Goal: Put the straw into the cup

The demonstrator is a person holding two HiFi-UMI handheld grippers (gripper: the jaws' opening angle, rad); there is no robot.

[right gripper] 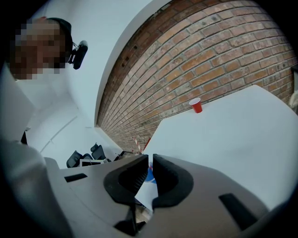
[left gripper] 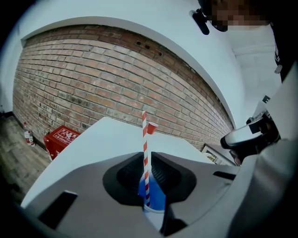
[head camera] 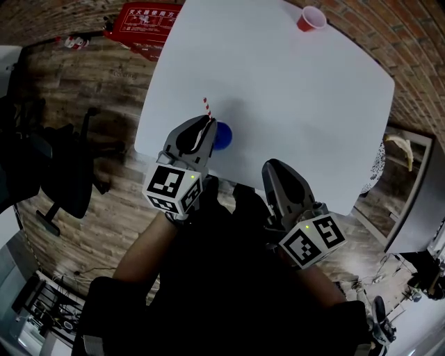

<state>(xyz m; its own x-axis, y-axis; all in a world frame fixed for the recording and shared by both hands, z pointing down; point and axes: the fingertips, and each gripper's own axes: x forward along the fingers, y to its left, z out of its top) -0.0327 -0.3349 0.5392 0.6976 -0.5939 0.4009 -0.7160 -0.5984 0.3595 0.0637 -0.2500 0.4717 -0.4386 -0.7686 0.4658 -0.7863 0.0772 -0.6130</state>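
A red-and-white striped straw (left gripper: 145,139) stands upright between the jaws of my left gripper (left gripper: 146,160), which is shut on it. Its lower end dips at the mouth of a blue cup (left gripper: 154,201); how deep it goes is hidden. In the head view the blue cup (head camera: 222,135) sits near the front left edge of the white table (head camera: 292,104), with the left gripper (head camera: 206,126) right over it and the straw (head camera: 207,108) poking up. My right gripper (head camera: 272,168) hovers by the table's front edge, jaws together and empty (right gripper: 150,160).
A red cup (head camera: 311,19) stands at the table's far side, also in the right gripper view (right gripper: 196,105). On the floor to the left are a red box (head camera: 142,24) and a black office chair (head camera: 62,174). A brick wall runs behind the table.
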